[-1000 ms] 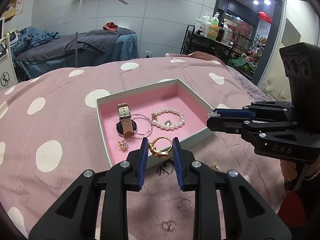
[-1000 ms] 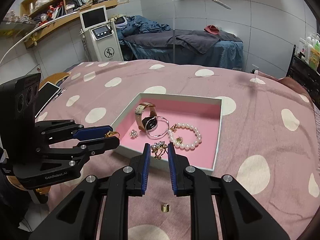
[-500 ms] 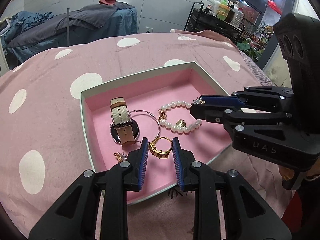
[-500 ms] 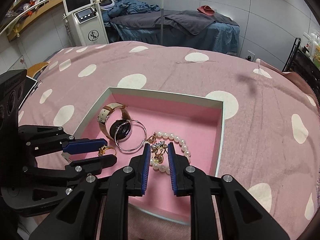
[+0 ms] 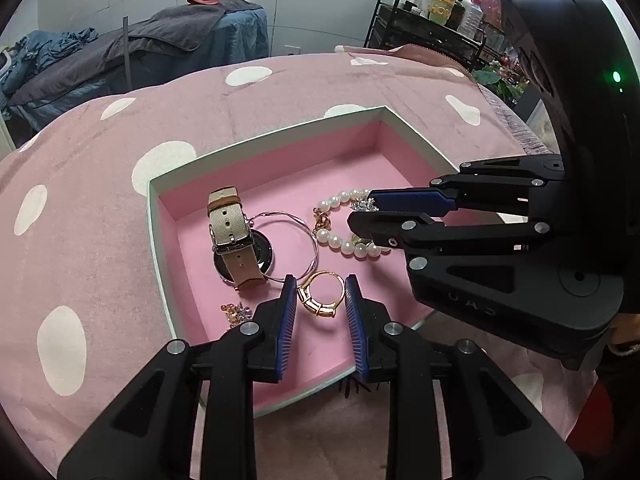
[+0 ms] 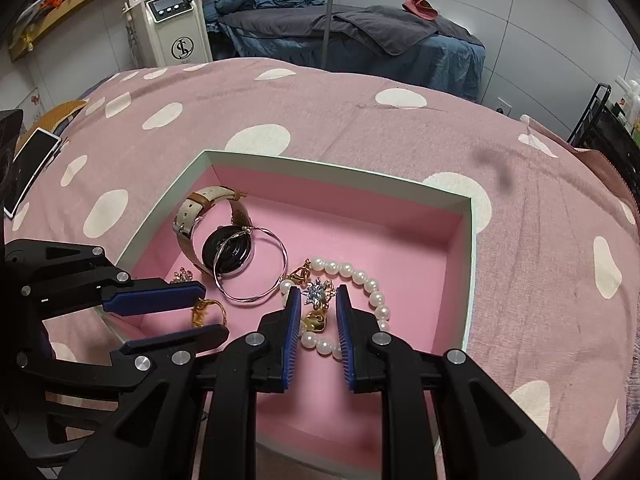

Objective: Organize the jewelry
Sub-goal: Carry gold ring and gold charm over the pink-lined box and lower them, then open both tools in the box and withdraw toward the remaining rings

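Observation:
A white box with a pink lining [image 5: 182, 264] [image 6: 464, 248] sits on the polka-dot cloth. It holds a watch [image 5: 236, 240] [image 6: 224, 248], a silver bangle [image 5: 288, 240] [image 6: 256, 272], a pearl bracelet [image 5: 344, 220] [image 6: 368, 284] and a small crystal earring [image 5: 236, 312] [image 6: 182, 276]. My left gripper [image 5: 321, 294] [image 6: 202, 310] is inside the box, shut on a gold ring [image 5: 322, 294] [image 6: 206, 312]. My right gripper [image 6: 317, 300] [image 5: 362, 212] is over the pearls, shut on a silver crystal brooch [image 6: 317, 295] [image 5: 366, 203].
A white phone [image 6: 30, 168] lies at the cloth's left edge. Treatment beds with grey and blue covers [image 6: 360, 36] and a white machine [image 6: 172, 16] stand behind. A black trolley with bottles [image 5: 440, 12] is at the far right.
Both grippers have moved forward and down into the box with their pieces still held. The ring and the brooch now hang just above the pink lining.

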Demonstrator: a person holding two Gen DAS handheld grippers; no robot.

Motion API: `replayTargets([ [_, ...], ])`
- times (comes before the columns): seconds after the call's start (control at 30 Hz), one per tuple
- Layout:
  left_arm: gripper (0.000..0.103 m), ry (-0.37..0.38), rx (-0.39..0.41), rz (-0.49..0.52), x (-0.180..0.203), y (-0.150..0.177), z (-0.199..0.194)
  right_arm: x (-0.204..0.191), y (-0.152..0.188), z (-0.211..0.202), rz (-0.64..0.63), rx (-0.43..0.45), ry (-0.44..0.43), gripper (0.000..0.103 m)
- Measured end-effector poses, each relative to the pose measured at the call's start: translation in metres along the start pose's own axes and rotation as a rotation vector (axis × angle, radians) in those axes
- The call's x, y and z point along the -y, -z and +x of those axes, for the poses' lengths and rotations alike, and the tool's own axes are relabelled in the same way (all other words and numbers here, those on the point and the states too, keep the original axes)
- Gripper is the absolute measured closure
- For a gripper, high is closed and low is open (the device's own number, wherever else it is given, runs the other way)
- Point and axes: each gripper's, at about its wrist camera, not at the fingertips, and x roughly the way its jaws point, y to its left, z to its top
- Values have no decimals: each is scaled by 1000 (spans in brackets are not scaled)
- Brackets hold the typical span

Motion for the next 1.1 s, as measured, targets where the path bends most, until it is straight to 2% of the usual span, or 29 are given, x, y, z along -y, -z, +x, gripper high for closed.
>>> replayTargets([
  [0.1,75,-1,12,0,-1,1,-4,0,0,-3,-3,12,4,85],
  [0.2,54,-9,40,-10,-2,2,-12,2,-1,-11,11,35,-4,82],
  [0.23,49,-9,52,-16,-2,2,-16,4,-1,-14,22,49,-11,77],
  [0.33,39,2,89,-23,-2,5,-29,7,2,-27,41,86,-18,73],
  [0.43,28,-19,139,-25,-1,12,-48,10,9,-45,74,135,-24,65],
  [0.6,20,-37,202,-24,3,38,-76,12,31,-73,96,187,-48,61],
  [0.9,19,-92,228,-24,14,92,-94,2,80,-92,87,189,-45,61],
  [1.1,21,-117,214,51,36,118,-89,-13,103,-86,33,164,14,61],
])
